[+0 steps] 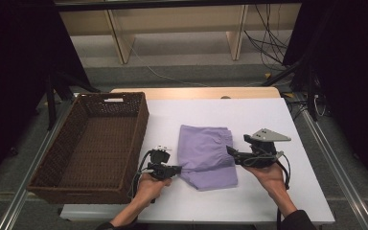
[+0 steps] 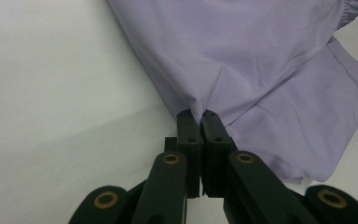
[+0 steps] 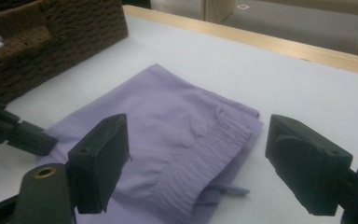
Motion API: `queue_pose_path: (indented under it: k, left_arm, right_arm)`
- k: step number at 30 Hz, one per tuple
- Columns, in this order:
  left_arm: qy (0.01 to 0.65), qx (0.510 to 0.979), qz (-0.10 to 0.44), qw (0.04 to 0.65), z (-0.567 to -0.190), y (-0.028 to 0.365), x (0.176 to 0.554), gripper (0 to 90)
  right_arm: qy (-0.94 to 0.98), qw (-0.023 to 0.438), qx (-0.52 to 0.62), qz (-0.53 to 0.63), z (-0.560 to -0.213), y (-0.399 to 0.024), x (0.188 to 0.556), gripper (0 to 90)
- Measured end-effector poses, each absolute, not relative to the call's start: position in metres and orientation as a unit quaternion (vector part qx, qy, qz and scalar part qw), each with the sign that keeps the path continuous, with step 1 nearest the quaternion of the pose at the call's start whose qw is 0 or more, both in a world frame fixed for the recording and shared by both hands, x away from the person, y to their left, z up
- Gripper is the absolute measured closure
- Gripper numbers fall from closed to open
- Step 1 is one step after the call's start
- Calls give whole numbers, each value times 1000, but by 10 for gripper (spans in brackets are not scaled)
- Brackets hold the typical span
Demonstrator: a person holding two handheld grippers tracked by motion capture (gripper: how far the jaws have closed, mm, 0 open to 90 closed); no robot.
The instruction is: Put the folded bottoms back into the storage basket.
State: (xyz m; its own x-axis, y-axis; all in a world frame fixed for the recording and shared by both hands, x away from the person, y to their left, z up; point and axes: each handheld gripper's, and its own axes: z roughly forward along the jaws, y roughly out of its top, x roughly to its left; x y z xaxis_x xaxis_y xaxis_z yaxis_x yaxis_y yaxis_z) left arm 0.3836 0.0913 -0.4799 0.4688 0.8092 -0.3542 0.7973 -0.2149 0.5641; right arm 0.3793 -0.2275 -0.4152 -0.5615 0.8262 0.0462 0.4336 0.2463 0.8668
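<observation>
My left hand-held gripper (image 2: pixel 196 115) clamped on purple shorts (image 1: pixel 205 154), their 9 o'clock edge; right hand-held gripper (image 3: pixel 196 158) spread wide, at 3 o'clock.

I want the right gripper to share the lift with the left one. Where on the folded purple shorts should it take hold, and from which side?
Probably the right edge of the folded purple shorts, by the gathered waistband, coming in level from the right. The left gripper already pinches the opposite edge, and the right gripper faces that side with jaws open. The stacked layers there give a thick edge to clamp.
</observation>
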Motion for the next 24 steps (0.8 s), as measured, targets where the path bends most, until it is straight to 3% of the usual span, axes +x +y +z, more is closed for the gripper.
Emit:
queue_pose_path:
  k: [24]
  left_arm:
    - [510,788,38,343,-478,103,379,882]
  right_arm:
    - [799,136,452,372,-431,-216,458,269]
